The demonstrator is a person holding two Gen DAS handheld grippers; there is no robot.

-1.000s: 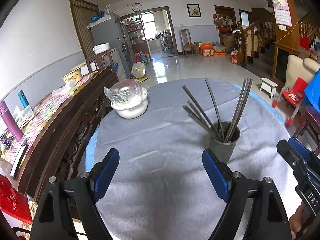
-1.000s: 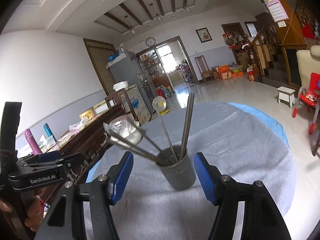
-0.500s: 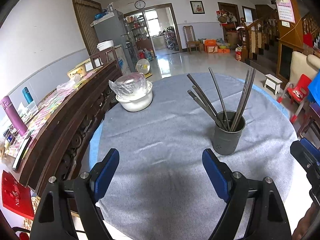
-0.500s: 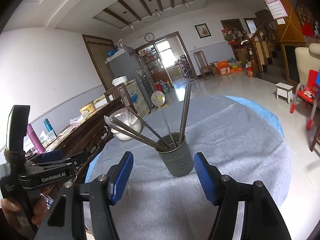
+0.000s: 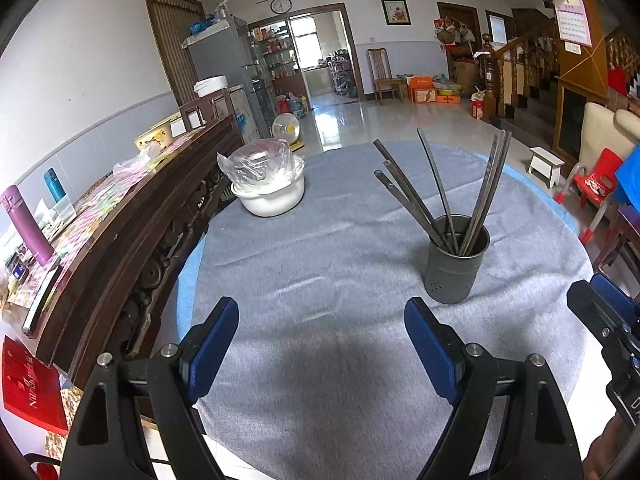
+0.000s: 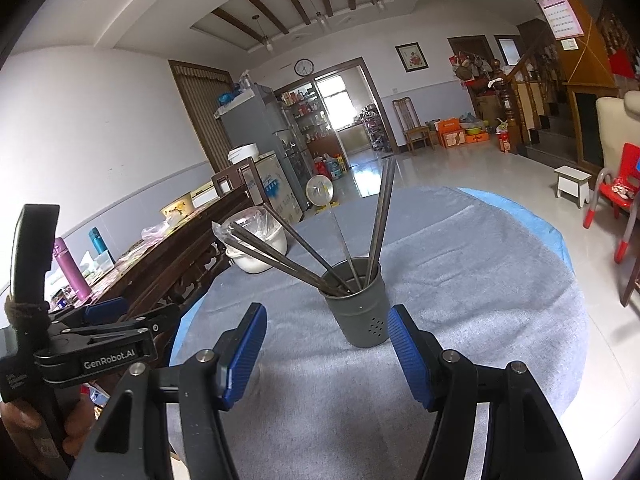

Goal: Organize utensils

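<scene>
Both grippers spread, empty, near the holder

Your right gripper (image 6: 326, 344) faces the holder (image 6: 357, 306); brush its splayed chopsticks (image 6: 280, 254) and it tips. Left gripper (image 5: 320, 346) idles beside.

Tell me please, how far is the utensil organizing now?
Looks done: the chopsticks stand in the grey holder, and none lie loose on the grey cloth. In hand: nothing; the left tool and right tool are open, empty. Left: seemingly nothing.
</scene>
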